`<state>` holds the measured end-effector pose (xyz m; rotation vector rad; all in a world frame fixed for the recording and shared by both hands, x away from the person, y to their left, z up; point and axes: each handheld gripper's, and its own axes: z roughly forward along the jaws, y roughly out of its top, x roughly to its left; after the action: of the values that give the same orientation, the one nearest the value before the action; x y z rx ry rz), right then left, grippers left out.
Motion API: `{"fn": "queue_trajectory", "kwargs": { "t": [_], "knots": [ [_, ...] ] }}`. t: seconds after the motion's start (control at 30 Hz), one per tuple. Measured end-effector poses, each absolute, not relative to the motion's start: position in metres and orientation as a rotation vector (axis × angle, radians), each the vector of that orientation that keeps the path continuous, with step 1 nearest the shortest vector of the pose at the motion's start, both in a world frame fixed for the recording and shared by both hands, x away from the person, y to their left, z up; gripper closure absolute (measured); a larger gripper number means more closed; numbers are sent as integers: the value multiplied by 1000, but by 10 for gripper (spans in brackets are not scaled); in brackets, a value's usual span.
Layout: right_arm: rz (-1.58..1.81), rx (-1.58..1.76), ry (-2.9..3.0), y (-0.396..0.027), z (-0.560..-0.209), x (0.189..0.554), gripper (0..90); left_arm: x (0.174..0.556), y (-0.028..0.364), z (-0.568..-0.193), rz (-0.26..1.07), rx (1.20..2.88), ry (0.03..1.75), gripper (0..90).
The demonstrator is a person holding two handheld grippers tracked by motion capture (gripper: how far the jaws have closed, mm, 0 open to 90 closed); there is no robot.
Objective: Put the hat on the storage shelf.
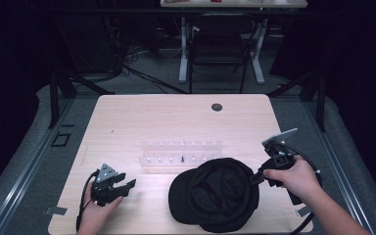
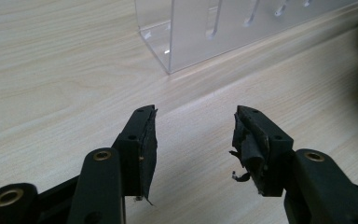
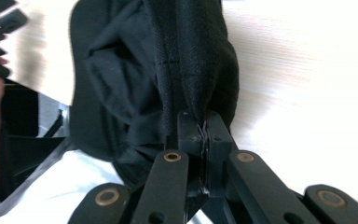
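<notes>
step: lift cap by its edge | right tool (image 1: 255,177) – clenched on cap (image 1: 215,193) rim, cap at counter (image 1: 142,117) front | left tool (image 1: 122,187) – released, empty | tip: raise slowly – bring left in to steady the far rim

No lettering, label, brand or number can be read anywhere — not on the black cap (image 1: 214,194), the clear rack (image 1: 181,155) or the worktop (image 1: 142,115).

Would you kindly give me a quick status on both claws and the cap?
Right claw shut on black cap rim. Left claw open, empty. Clear rack behind cap.
</notes>
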<state>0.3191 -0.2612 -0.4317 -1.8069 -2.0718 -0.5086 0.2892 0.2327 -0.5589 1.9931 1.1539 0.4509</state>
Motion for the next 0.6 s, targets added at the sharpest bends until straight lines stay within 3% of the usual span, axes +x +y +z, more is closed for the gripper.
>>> {"fn": "queue_trajectory", "kwargs": {
  "t": [0.6],
  "knots": [
    [-686,-1754,-1957,-260,-388,312,883,289,233,-559,450,1993,1157,492]
  ]
}}
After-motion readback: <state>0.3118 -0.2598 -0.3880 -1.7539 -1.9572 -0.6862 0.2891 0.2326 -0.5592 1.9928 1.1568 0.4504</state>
